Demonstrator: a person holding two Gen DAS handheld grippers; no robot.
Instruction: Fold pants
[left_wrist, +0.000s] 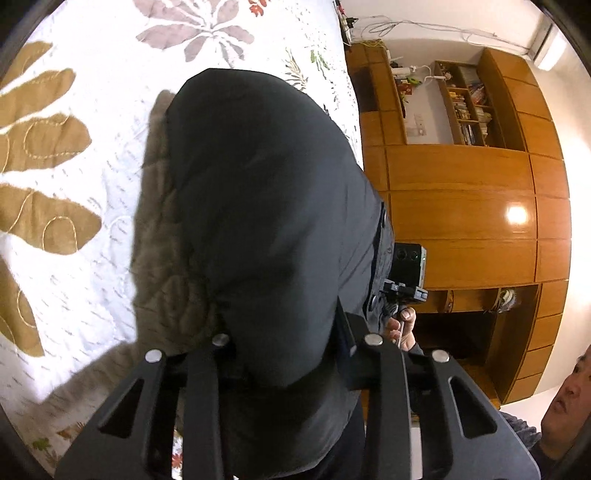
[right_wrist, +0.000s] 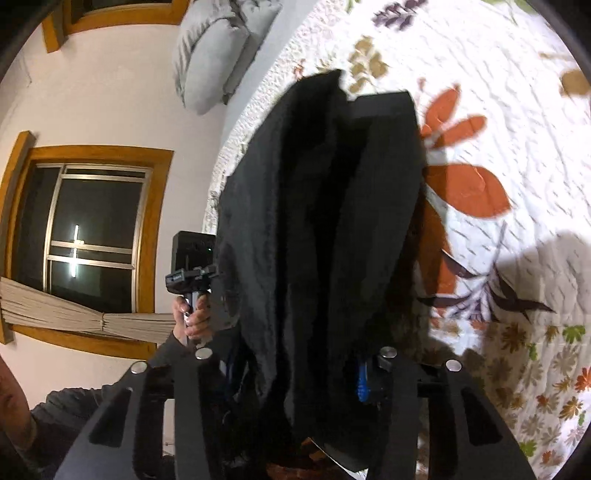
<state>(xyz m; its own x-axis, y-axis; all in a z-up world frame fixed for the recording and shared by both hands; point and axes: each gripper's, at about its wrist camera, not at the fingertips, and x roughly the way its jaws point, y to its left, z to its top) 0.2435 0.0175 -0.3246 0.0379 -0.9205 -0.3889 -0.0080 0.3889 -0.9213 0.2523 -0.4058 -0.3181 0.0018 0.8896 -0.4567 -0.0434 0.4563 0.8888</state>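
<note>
Dark pants (left_wrist: 266, 229), bunched and raised above a floral quilt (left_wrist: 92, 258), hang between both grippers. Left gripper (left_wrist: 295, 369): jaws pinched on the fabric. Right gripper (right_wrist: 314, 369): jaws clamped on thicker folds of the same pants (right_wrist: 314, 221). Behind: wooden wardrobe (left_wrist: 461, 184), window (right_wrist: 92, 221), grey pillow (right_wrist: 218, 48).
</note>
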